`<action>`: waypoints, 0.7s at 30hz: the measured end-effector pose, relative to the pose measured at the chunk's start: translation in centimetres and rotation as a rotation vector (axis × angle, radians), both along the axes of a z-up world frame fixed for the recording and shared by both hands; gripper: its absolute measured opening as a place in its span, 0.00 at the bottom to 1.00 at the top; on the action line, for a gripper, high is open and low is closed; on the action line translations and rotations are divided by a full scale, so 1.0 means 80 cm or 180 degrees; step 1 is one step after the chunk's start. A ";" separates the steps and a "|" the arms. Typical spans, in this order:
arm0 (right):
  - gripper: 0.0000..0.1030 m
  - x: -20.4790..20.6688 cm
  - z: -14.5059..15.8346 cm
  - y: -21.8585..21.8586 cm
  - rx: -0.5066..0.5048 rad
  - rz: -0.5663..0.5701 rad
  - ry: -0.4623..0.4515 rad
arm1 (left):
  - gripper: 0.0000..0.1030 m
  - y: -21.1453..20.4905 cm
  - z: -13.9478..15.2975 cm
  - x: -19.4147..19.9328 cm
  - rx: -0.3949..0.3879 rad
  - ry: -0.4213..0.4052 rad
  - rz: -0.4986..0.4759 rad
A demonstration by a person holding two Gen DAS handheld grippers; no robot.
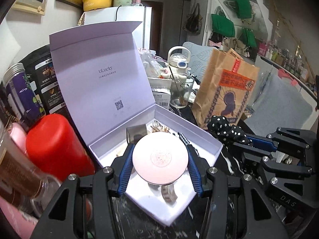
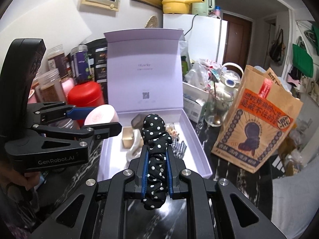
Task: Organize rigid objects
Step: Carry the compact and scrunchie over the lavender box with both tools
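Dark marbled counter (image 2: pixel 79 171) is crowded: nearest, a pink round compact (image 1: pixel 160 158) is clamped by the left claw (image 1: pixel 160 159) and a polka-dot scrunchie (image 2: pixel 156 159) by the shut right claw (image 2: pixel 156 171), both above the open lilac box (image 2: pixel 197 139), a paper bag (image 2: pixel 257 127) standing beyond.

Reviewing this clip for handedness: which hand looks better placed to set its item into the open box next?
Probably left. The left gripper holds the pink compact right over the lavender box; the right gripper and polka-dot scrunchie sit nearer its front edge.
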State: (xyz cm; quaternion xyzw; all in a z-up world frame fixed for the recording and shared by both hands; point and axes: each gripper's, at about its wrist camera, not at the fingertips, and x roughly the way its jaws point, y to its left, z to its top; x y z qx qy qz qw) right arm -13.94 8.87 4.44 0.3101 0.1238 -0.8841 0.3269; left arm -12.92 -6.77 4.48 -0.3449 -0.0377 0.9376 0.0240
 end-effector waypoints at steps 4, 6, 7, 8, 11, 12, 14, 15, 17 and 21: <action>0.15 -0.021 0.003 -0.007 -0.0022 -0.0023 0.0024 | 0.48 -0.008 0.001 -0.020 0.0033 0.0028 0.0084; 0.15 -0.030 0.005 -0.010 -0.0048 -0.0031 0.0048 | 0.48 -0.013 0.001 -0.030 0.0011 0.0048 0.0143; 0.15 -0.036 0.006 -0.012 -0.0061 -0.0032 0.0055 | 0.48 -0.015 0.000 -0.036 -0.0006 0.0053 0.0163; 0.15 -0.041 0.007 -0.014 -0.0072 -0.0036 0.0066 | 0.48 -0.017 0.000 -0.040 -0.0011 0.0056 0.0176; 0.15 -0.057 0.008 -0.021 -0.0100 -0.0034 0.0081 | 0.48 -0.027 -0.001 -0.053 0.0002 0.0061 0.0236; 0.15 -0.061 0.008 -0.023 -0.0102 -0.0027 0.0081 | 0.48 -0.030 -0.002 -0.057 0.0003 0.0060 0.0267; 0.15 -0.072 0.007 -0.029 -0.0113 -0.0011 0.0077 | 0.49 -0.036 -0.005 -0.064 -0.0018 0.0058 0.0331; 0.15 -0.076 0.006 -0.031 -0.0118 -0.0005 0.0057 | 0.49 -0.039 -0.008 -0.069 -0.0038 0.0052 0.0375; 0.15 -0.088 0.001 -0.038 -0.0138 -0.0013 0.0003 | 0.49 -0.044 -0.014 -0.075 -0.0061 0.0029 0.0450; 0.15 -0.105 -0.017 -0.049 -0.0144 -0.0049 -0.0098 | 0.48 -0.050 -0.032 -0.087 -0.0072 -0.0070 0.0526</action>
